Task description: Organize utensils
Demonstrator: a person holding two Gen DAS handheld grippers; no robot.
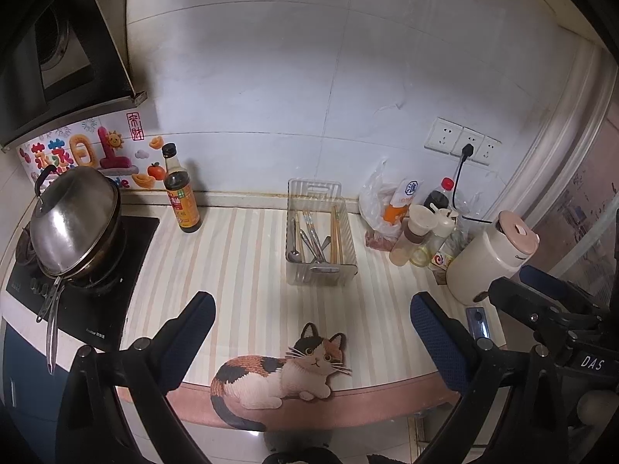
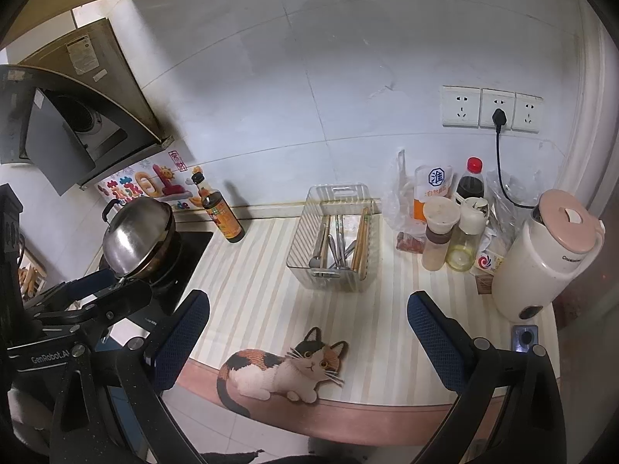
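Observation:
A clear plastic bin [image 1: 294,201] [image 2: 301,243] stands on the striped counter mat toward the wall. It holds wooden chopsticks [image 1: 336,234] [image 2: 361,237] on its right side and metal spoons [image 1: 294,237] [image 2: 319,243] and other metal utensils on its left. My left gripper [image 1: 311,311] is open and empty, held above the counter's front edge, well short of the bin. My right gripper [image 2: 307,309] is open and empty at a similar distance. Each gripper shows at the other view's side.
A lidded steel pan [image 1: 73,220] sits on the stove at left, a soy sauce bottle [image 1: 180,193] beside it. Condiment bottles [image 2: 439,232], bags and a cream kettle [image 2: 541,255] crowd the right. A cat-shaped mat [image 1: 278,375] lies at the front edge.

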